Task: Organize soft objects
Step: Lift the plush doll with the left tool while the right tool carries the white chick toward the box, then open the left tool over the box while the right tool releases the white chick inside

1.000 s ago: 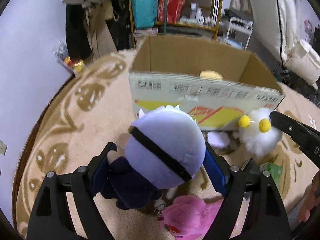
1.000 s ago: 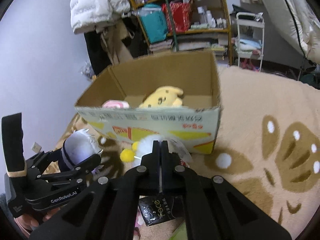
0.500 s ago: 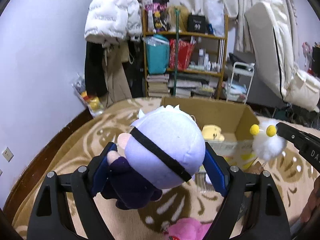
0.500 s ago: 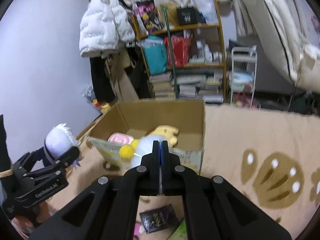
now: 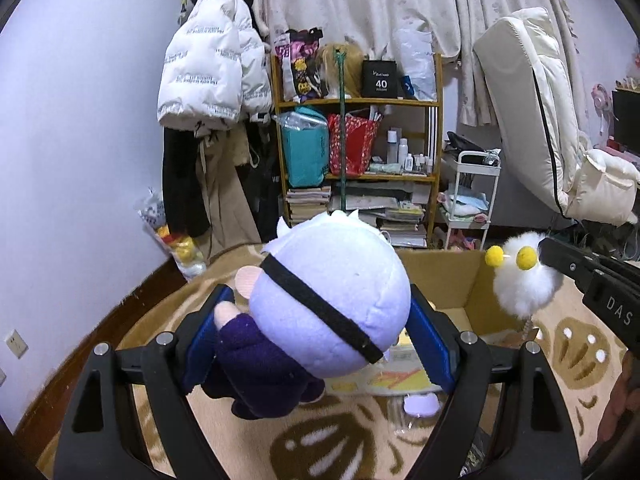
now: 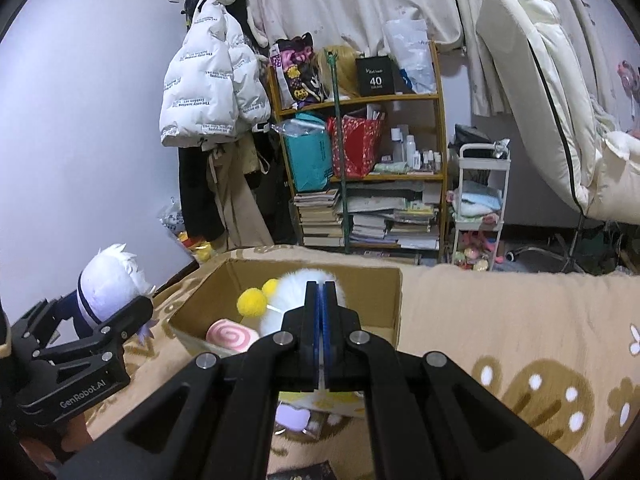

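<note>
My left gripper (image 5: 320, 336) is shut on a plush doll (image 5: 324, 304) with a pale lilac head, a black blindfold and a dark purple body, held in the air before the open cardboard box (image 5: 472, 280). The doll also shows in the right wrist view (image 6: 108, 284). My right gripper (image 6: 320, 292) is shut on a white fluffy toy (image 6: 296, 292) with two yellow pompoms, held over the box (image 6: 384, 292). The fluffy toy shows in the left wrist view (image 5: 524, 280) too. A pink swirl plush (image 6: 232, 334) lies inside the box.
The box stands on a beige patterned rug (image 6: 520, 320). A small lilac item (image 6: 294, 418) and a dark packet (image 6: 304, 474) lie on the rug in front of the box. A wooden shelf (image 6: 360, 160), hanging coats (image 6: 212, 100) and a white trolley (image 6: 480, 208) stand behind.
Both grippers have risen with their toys. The fluffy toy has moved from in front of the box to above its opening. The doll has come up level with the box's top.
</note>
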Motion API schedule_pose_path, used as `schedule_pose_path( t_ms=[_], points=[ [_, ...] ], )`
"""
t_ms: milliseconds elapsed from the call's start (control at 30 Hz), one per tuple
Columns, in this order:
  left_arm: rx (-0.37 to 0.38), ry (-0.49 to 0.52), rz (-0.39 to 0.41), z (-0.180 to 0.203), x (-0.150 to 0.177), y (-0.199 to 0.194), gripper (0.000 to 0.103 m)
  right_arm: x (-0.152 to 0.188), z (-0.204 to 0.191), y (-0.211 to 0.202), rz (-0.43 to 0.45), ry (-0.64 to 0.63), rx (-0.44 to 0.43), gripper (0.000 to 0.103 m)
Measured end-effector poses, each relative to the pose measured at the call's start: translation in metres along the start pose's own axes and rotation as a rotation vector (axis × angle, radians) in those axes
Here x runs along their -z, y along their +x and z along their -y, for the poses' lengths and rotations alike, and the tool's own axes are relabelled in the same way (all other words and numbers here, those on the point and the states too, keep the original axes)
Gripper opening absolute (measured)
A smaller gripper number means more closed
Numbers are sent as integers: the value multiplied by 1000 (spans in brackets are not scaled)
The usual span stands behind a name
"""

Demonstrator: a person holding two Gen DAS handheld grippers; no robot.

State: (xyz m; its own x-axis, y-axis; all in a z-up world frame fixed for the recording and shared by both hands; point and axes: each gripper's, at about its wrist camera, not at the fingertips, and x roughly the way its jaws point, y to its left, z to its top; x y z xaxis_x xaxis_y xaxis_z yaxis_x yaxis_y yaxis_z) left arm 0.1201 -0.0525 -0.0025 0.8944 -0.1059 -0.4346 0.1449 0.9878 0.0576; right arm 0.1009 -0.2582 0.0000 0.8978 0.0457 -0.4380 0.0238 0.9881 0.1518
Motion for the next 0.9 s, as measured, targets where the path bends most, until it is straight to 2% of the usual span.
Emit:
schedule_pose_path(
  t_ms=[200, 367, 733, 900],
  points=[
    [0, 30, 8, 6, -11, 18, 83, -8, -2, 11, 30, -34, 23, 2],
    [4, 51, -1, 11, -5, 33, 83, -7, 2, 17, 42, -36, 26, 2],
    [65, 78, -61, 28, 5, 66, 84, 2, 10, 40, -19, -27, 21, 2],
    [111, 61, -144, 33, 9, 86, 85, 13, 16, 53, -68, -13, 36, 3]
  ],
)
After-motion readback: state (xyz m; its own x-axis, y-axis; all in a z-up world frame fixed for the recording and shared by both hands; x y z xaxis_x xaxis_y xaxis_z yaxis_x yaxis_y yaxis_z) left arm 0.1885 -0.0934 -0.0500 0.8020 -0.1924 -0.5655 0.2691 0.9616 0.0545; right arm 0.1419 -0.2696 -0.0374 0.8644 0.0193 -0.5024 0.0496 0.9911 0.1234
